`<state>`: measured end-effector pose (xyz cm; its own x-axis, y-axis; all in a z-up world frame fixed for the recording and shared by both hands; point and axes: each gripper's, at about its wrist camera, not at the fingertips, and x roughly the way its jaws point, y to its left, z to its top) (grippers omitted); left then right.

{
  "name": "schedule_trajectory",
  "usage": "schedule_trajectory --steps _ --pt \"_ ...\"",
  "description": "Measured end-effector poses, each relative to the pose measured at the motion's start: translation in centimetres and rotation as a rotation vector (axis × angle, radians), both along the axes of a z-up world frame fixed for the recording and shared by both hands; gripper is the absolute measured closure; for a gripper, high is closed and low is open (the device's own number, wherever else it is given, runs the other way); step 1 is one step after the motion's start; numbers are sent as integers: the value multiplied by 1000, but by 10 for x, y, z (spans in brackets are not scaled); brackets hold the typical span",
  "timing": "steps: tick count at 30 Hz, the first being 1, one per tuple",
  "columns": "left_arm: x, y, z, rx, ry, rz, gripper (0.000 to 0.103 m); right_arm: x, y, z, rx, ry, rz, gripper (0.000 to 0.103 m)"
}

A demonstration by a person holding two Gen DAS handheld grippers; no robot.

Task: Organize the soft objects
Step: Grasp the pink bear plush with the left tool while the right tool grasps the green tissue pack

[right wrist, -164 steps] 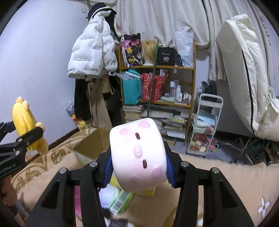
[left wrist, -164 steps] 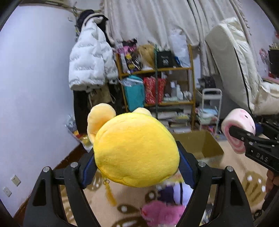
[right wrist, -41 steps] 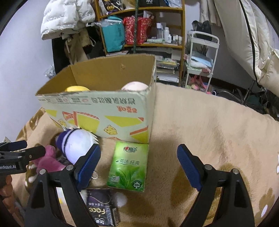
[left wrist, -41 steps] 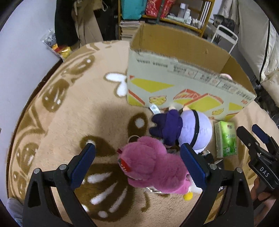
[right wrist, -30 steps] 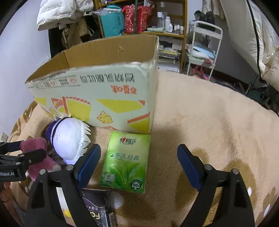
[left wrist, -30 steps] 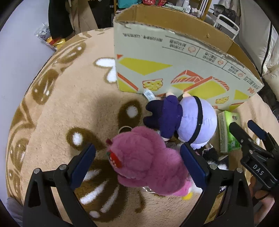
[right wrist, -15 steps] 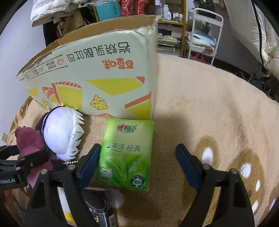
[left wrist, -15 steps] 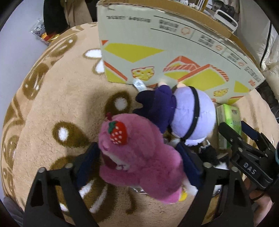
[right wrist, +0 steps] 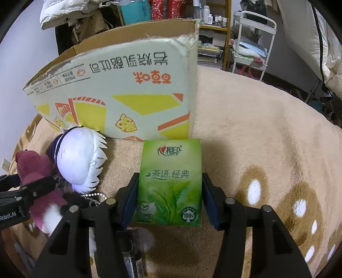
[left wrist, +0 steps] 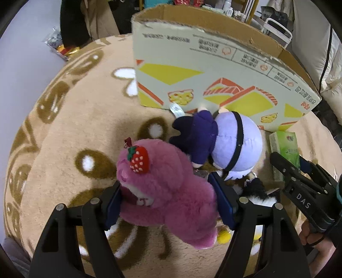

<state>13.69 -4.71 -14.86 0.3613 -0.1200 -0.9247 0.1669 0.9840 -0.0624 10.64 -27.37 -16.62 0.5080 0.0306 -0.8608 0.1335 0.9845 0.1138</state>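
My left gripper (left wrist: 168, 203) is shut on a pink plush bear (left wrist: 164, 192) with a strawberry on its head, lying on the rug. A purple-and-lilac plush doll (left wrist: 224, 143) lies just beyond it, against the cardboard box (left wrist: 213, 70). My right gripper (right wrist: 170, 198) has its pads against both sides of a green tissue pack (right wrist: 171, 181) that lies in front of the box's corner (right wrist: 128, 89). The doll's white-haired head (right wrist: 79, 158) and the pink bear (right wrist: 36, 171) show at left in the right wrist view. The right gripper also shows in the left wrist view (left wrist: 299, 188).
A beige rug with brown and white patterns (right wrist: 267, 149) covers the floor. A dark packet (right wrist: 132, 256) lies under my right gripper. A shelf (right wrist: 213, 19), a white cart (right wrist: 250, 42), hanging coats (left wrist: 85, 21) and a white mattress (right wrist: 325, 42) stand behind the box.
Both grippers dropped toward the rug and closed in. The left jaws narrowed onto the pink bear. The right jaws narrowed onto the tissue pack.
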Motion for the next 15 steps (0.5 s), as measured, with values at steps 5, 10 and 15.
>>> schedule_trajectory --steps 5,10,15 --pt "-8 4 13 29 -64 16 29 -14 -2 17 19 -59 -16 45" --pt "-15 11 29 27 -127 40 29 -26 -2 29 22 -98 -24 45" --pt "-27 18 45 45 -202 67 29 -40 1 47 21 -154 -34 45"
